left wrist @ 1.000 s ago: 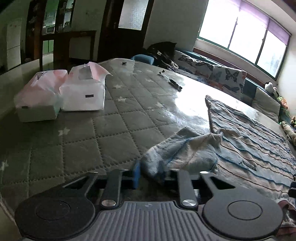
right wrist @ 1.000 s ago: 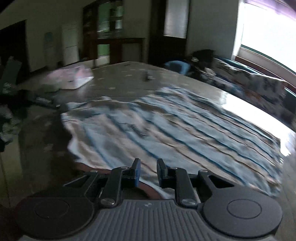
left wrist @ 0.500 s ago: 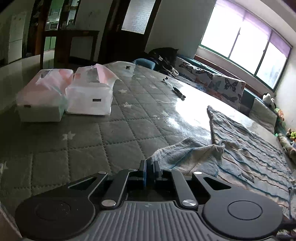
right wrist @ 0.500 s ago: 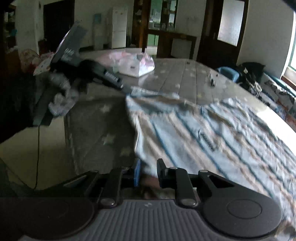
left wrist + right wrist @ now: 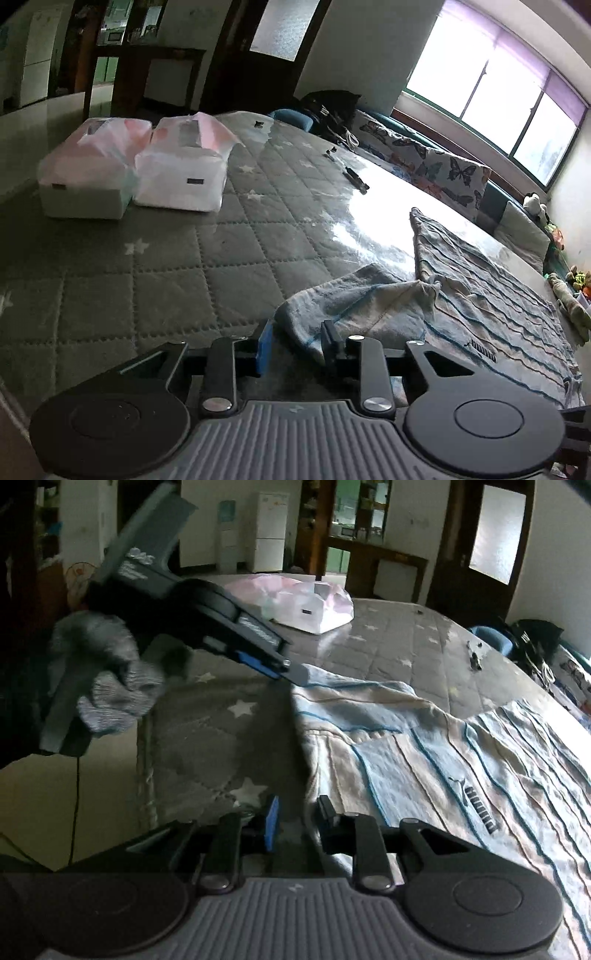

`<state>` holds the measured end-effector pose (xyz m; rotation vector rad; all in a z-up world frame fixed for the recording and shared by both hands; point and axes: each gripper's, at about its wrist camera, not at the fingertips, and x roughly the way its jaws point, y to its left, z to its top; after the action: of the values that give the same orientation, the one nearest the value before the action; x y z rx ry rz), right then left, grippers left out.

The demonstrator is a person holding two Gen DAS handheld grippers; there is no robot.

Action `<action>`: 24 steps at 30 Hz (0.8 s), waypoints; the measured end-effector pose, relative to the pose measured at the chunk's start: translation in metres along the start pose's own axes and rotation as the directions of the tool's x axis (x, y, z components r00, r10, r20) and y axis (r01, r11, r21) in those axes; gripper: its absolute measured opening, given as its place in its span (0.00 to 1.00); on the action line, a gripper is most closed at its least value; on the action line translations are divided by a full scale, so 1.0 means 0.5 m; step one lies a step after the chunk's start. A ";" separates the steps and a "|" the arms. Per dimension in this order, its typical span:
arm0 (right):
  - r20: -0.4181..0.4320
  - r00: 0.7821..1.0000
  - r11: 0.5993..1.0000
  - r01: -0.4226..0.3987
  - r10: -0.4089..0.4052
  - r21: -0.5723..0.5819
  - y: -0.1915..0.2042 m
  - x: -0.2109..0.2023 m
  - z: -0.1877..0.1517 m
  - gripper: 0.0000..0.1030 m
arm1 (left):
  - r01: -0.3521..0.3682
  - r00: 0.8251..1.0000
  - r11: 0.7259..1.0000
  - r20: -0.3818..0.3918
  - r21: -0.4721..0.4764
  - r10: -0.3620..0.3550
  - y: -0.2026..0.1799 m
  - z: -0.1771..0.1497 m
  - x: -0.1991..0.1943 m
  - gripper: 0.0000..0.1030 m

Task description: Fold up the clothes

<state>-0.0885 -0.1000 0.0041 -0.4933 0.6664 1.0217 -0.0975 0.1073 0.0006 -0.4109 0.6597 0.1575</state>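
Note:
A blue-and-beige striped shirt (image 5: 498, 295) lies spread on the quilted table, its sleeve (image 5: 351, 306) bunched toward me. My left gripper (image 5: 295, 343) is open, and the sleeve's end rests on the table between and just ahead of its fingers. In the right wrist view the same shirt (image 5: 443, 760) fills the right half, logo facing up. My right gripper (image 5: 297, 823) is open at the shirt's near left edge, with that edge lying between its fingers. The left gripper (image 5: 291, 670) shows there too, held by a gloved hand (image 5: 107, 672), its tip at the sleeve.
Two tissue boxes in plastic bags (image 5: 85, 181) (image 5: 184, 173) stand at the far left of the grey star-quilted table cover (image 5: 147, 266). Small dark items (image 5: 356, 177) lie further back. A butterfly-print sofa (image 5: 443, 173) runs along the window. The table's edge and floor (image 5: 92, 775) lie left.
My left gripper, shut at the sleeve half a second ago, has opened and the sleeve lies loose. My right gripper has swung left along the shirt to its near left edge.

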 end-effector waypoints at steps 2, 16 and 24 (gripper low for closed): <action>0.004 1.000 1.000 -0.007 0.007 0.016 -0.004 -0.005 -0.001 0.23 | 0.013 1.000 1.000 -0.004 -0.011 -0.013 0.000 0.002 0.006 0.12; 0.071 0.988 0.974 0.124 -0.139 0.187 -0.084 -0.124 -0.054 0.23 | 0.331 0.929 0.916 0.094 0.228 -0.359 -0.175 0.039 -0.068 0.03; 0.048 0.961 0.898 0.236 -0.272 0.372 -0.182 -0.179 -0.123 0.23 | 0.485 0.871 0.790 -0.122 0.375 -0.477 -0.288 -0.031 -0.018 0.04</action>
<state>-0.0559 -0.2355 0.0304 -0.1952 0.6644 0.6501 -0.0743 -0.0302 0.0409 -0.1770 0.5696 -0.4683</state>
